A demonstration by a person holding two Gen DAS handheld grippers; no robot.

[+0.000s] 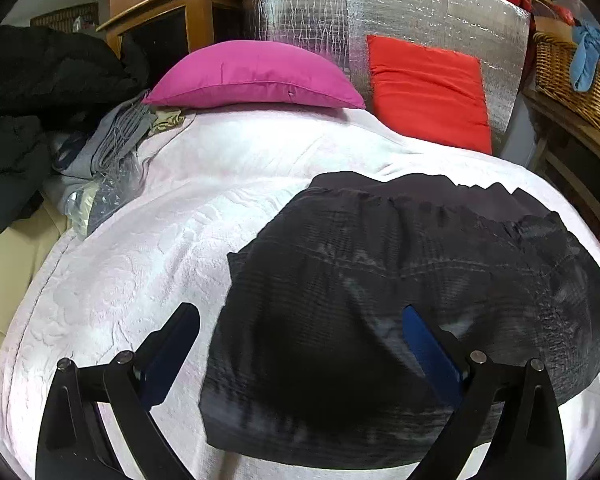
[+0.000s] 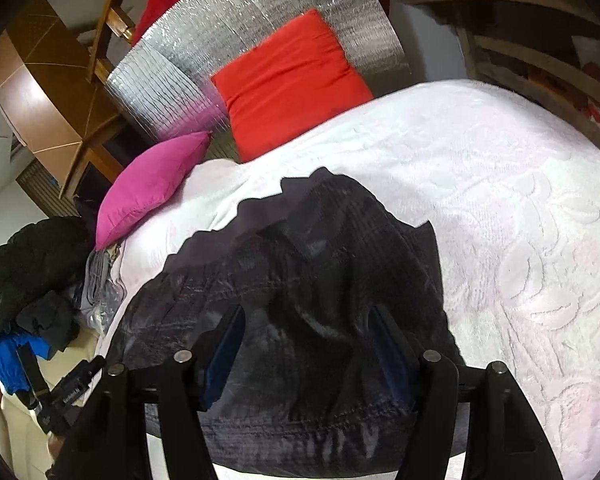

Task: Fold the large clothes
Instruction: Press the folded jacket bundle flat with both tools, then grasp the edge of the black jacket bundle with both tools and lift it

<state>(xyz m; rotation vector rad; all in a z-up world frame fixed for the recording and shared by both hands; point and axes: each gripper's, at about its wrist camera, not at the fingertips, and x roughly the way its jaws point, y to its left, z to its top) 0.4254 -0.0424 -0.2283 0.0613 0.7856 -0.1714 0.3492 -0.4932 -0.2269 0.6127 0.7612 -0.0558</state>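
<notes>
Both tongs (image 1: 300, 328) (image 2: 306, 336) spread over dark garment (image 1: 400, 280), bare white bedspread (image 1: 140, 260) left

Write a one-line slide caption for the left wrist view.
Open left gripper poised over a dark folded garment on a white bedspread, pink pillow and red cushion behind.

White bedspread (image 1: 148, 264) lies bare left of the dark garment (image 1: 380, 280) and, in the right wrist view, across the whole right side. At the top, a pink pillow (image 1: 256, 76) and red cushion (image 1: 428, 88) block the way; piled clothes (image 1: 40, 92) crowd the upper left; a wicker basket (image 1: 568, 76) sits upper right.
</notes>
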